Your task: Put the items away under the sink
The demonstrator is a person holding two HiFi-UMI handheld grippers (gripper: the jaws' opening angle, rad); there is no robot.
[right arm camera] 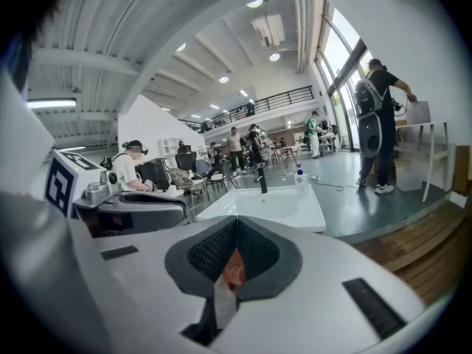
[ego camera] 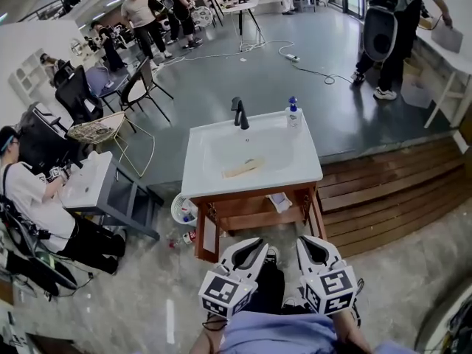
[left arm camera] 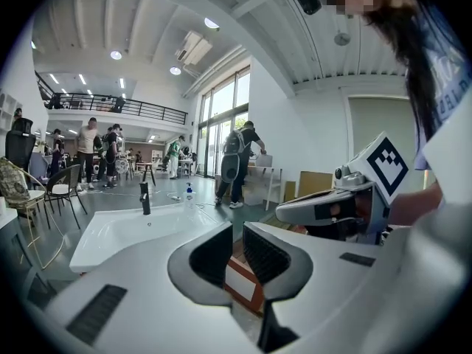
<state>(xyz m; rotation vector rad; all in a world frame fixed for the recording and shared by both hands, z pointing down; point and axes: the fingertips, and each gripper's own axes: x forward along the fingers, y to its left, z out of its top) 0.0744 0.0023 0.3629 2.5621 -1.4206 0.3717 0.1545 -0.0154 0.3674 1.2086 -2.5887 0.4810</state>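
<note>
A white sink (ego camera: 199, 169) with a black faucet (ego camera: 240, 113) tops a reddish-brown wooden cabinet (ego camera: 251, 214). A clear bottle (ego camera: 293, 114) on the sink's rim has a blue cap. A pale tan item (ego camera: 243, 168) lies in the white basin. The floor (ego camera: 221, 80) behind is grey-green, and the platform (ego camera: 391, 190) beside the sink is brown wooden planks. The left gripper (ego camera: 258, 243) and right gripper (ego camera: 304, 240) are white, with black ribbed linings on their fingers (left arm camera: 267, 255). Each carries a cube (ego camera: 225, 292) patterned with black-and-white square markers.
</note>
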